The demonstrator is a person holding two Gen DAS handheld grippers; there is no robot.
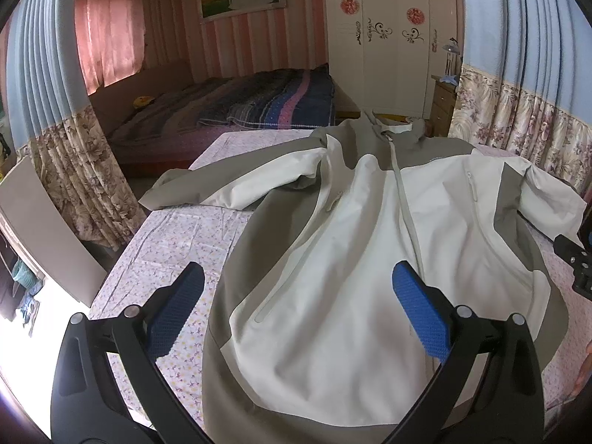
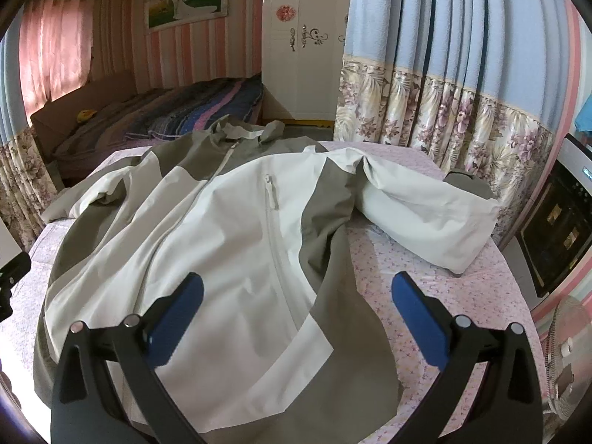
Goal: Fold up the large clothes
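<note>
A cream and grey-brown zip jacket lies front up and spread out on a table with a floral cloth; its collar points away from me. Its left sleeve stretches out to the left. In the right wrist view the jacket fills the middle and its right sleeve lies out to the right. My left gripper is open and empty above the jacket's lower left hem. My right gripper is open and empty above the lower right hem.
The floral cloth covers the table. A bed with a striped blanket stands beyond the table. A white wardrobe is at the back. Blue floral curtains hang on both sides. A fan and a dark appliance are at right.
</note>
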